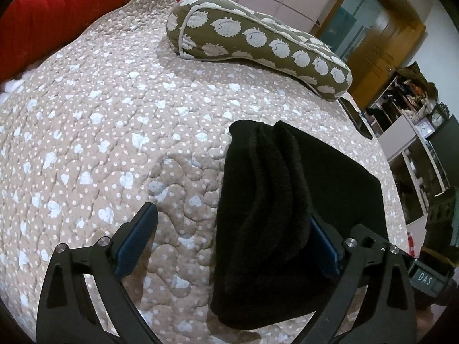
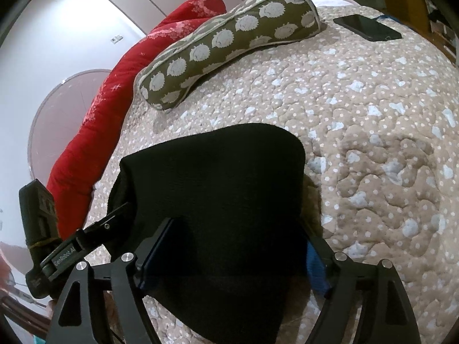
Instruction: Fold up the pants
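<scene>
The black pants [image 1: 287,200] lie folded into a thick bundle on the beige quilted bed [image 1: 114,143]. In the left wrist view my left gripper [image 1: 229,220] is open, its jaws wide apart; the bundle's left edge lies between them, against the right pad [image 1: 324,246]. In the right wrist view the pants [image 2: 218,189] fill the gap of my right gripper [image 2: 238,235], which is open, with its jaws on either side of the bundle. The left gripper also shows in the right wrist view [image 2: 114,223], at the bundle's left edge.
An olive pillow with white hedgehogs [image 1: 258,43] lies at the far side of the bed. A red quilt [image 1: 71,5] runs along the far edge. A black phone [image 2: 367,27] lies on the bed at far right. Shelves [image 1: 416,143] stand beyond the bed.
</scene>
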`<state>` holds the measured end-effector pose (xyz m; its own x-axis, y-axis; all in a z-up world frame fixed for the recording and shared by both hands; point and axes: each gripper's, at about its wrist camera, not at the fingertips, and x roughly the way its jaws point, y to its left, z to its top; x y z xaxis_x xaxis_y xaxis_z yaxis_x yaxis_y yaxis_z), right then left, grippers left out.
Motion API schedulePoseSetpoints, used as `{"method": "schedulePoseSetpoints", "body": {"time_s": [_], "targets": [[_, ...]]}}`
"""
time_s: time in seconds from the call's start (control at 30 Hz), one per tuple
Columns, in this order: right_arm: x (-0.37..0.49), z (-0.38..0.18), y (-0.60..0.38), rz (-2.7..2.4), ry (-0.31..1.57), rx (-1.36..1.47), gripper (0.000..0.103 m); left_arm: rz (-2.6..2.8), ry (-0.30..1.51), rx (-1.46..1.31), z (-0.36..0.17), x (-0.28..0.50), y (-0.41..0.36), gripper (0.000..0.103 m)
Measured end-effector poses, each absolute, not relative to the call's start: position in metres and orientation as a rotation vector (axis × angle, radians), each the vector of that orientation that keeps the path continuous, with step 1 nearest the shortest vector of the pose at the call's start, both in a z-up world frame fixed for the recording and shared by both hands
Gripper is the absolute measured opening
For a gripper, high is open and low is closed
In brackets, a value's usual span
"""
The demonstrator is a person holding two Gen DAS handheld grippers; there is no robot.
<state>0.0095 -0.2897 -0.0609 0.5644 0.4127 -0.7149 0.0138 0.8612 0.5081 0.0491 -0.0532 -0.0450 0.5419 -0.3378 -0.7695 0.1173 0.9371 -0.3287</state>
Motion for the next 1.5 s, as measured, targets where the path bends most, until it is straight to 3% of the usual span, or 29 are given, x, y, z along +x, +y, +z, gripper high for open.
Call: {"method": "schedulePoseSetpoints", "body": {"time_s": [0.3,0.33,0.47,0.63,0.77,1.17,1.37,1.5], "targets": [[0.012,-0.059,-0.284,0.226,0.961,0.458,0.081,-0.263,0.961,-0.246,-0.044,0.048,-0.055,0.098],[0.011,-0.058,-0.284,0.227,0.959,0.456,0.081,-0.268,0.953,-0.241,-0.043,0.047,-0.055,0.095],[0.006,-0.053,-0.280,0.227,0.911,0.426,0.066,-0.367,0.939,-0.260,-0.038,0.044,-0.062,0.053],[0.001,-0.041,-0.276,0.207,0.866,0.380,0.051,-0.365,0.907,-0.187,-0.025,0.040,-0.073,0.044],[0.000,-0.028,-0.276,0.209,0.846,0.344,0.045,-0.401,0.908,-0.227,-0.014,0.049,-0.069,0.042],[0.032,0.004,-0.283,0.205,0.774,0.311,0.045,-0.377,0.862,-0.206,0.010,0.077,-0.081,0.042],[0.056,-0.012,-0.288,0.214,0.817,0.326,0.045,-0.335,0.944,-0.198,-0.018,0.093,-0.082,0.042],[0.065,-0.039,-0.299,0.208,0.871,0.370,0.050,-0.366,0.936,-0.211,-0.028,0.093,-0.079,0.042]]}}
